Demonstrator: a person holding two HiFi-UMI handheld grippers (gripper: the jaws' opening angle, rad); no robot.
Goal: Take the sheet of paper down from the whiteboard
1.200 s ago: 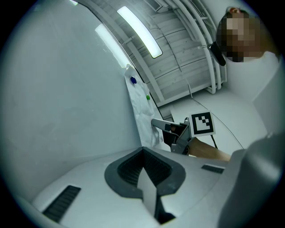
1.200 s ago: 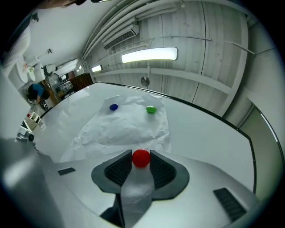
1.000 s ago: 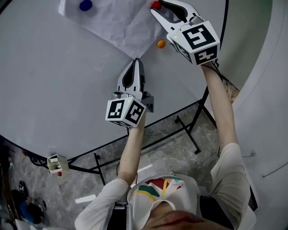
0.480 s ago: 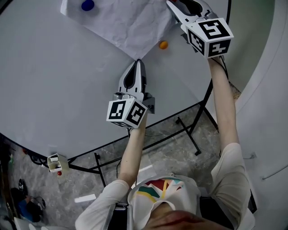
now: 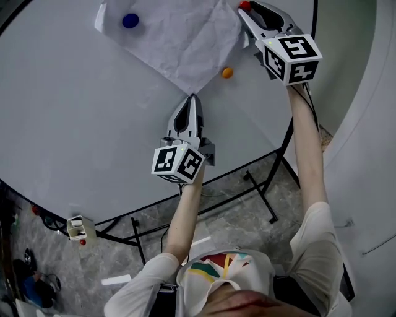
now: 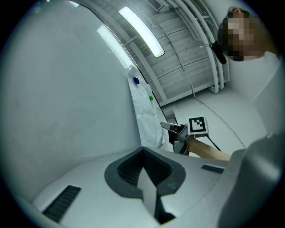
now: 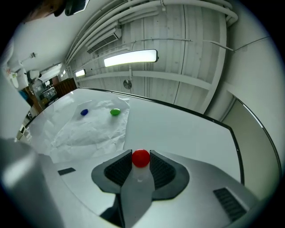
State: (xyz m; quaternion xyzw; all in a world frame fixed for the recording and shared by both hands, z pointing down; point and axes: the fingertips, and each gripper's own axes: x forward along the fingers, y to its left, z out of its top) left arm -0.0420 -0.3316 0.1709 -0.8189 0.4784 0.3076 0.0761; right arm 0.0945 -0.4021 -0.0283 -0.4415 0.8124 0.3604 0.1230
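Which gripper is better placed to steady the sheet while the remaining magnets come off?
Left. The left gripper, shut, sits at the bottom corner of the sheet; the right gripper is clamped on the red magnet.

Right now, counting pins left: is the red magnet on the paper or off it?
Off: the red magnet sits between the right gripper's jaws, beside the paper.

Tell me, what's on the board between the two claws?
An orange magnet sits on the whiteboard beside the edge of the paper, roughly between the left claw and the right claw; the head view shows it.
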